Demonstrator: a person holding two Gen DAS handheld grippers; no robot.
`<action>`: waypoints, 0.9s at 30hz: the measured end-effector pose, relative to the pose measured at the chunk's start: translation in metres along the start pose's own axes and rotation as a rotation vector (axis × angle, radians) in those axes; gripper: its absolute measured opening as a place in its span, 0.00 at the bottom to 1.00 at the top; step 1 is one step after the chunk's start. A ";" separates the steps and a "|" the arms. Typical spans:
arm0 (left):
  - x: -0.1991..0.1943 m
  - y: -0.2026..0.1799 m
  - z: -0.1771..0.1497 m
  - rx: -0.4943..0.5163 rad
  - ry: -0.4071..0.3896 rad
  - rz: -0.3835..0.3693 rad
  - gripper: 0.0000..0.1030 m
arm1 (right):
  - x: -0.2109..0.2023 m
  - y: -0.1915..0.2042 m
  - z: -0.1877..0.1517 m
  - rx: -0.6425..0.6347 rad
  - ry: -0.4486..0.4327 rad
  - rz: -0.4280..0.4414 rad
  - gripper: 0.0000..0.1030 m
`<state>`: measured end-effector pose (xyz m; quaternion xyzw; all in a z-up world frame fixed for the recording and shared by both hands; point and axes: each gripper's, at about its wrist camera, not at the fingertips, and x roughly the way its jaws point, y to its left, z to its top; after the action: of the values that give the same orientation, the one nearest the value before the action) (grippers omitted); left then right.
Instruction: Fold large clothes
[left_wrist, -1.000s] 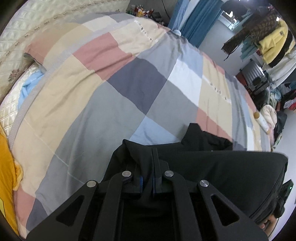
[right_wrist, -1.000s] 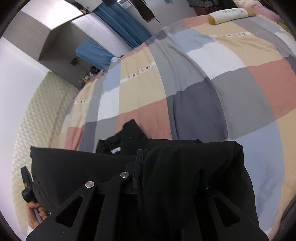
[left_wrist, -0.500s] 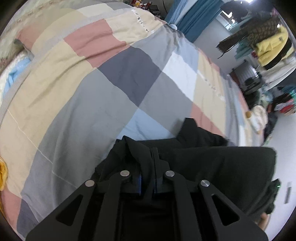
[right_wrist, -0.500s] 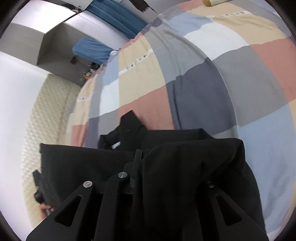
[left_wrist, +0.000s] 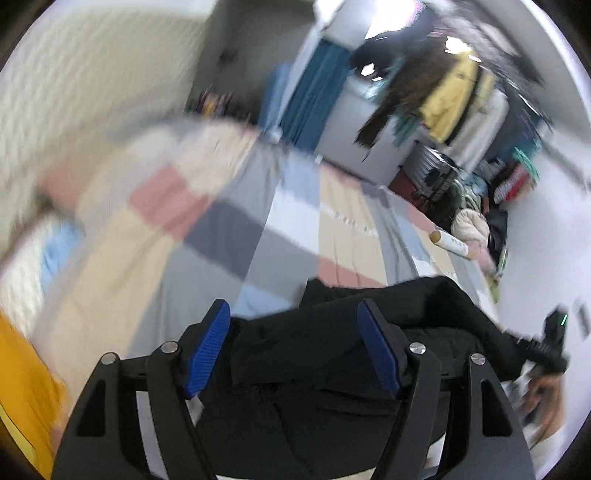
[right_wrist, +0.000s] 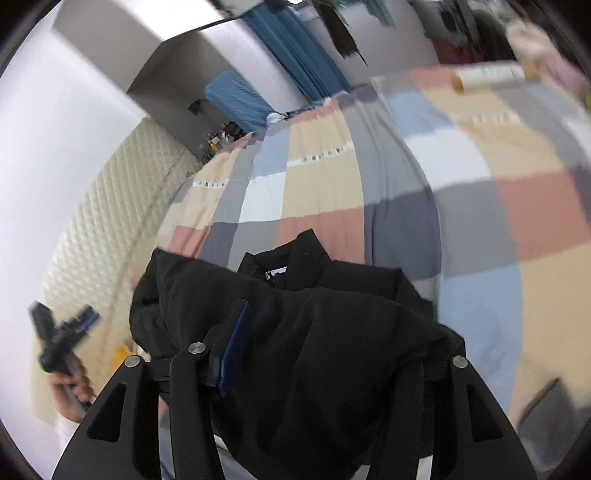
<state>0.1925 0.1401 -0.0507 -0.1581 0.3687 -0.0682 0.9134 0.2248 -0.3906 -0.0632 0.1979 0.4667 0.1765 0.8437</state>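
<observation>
A black garment (left_wrist: 332, 354) lies bunched on the checked bedspread (left_wrist: 229, 221) at the near edge of the bed. My left gripper (left_wrist: 293, 328) is open, its blue pads spread wide above the garment, holding nothing. In the right wrist view the same black garment (right_wrist: 325, 350) is draped over my right gripper (right_wrist: 325, 332); its left blue pad (right_wrist: 234, 354) shows wide apart from the covered right finger, so it is open. The left gripper also shows in the right wrist view (right_wrist: 62, 332), held off to the left.
A quilted cream headboard (right_wrist: 110, 229) runs along the bed's left side. A white roll-shaped pillow (right_wrist: 487, 75) lies at the far end. A clothes rack with hanging coats (left_wrist: 450, 96) stands beyond the bed. A yellow cloth (left_wrist: 22, 398) lies at the left.
Both grippers have opened and let go of the black garment, which has dropped onto the bed's near edge. Both cameras have tilted up and back; the left view is motion-blurred.
</observation>
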 end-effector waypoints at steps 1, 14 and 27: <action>-0.002 -0.012 -0.005 0.047 -0.017 0.012 0.70 | -0.002 0.006 -0.001 -0.014 -0.002 -0.008 0.50; 0.070 -0.070 -0.052 0.176 0.049 -0.116 0.70 | -0.060 -0.018 -0.014 -0.017 -0.021 0.016 0.68; 0.139 -0.096 -0.077 0.313 -0.071 0.115 0.70 | 0.090 0.046 -0.052 -0.329 -0.089 -0.135 0.69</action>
<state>0.2382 -0.0024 -0.1612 0.0049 0.3294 -0.0667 0.9418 0.2201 -0.2984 -0.1303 0.0329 0.4057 0.1844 0.8946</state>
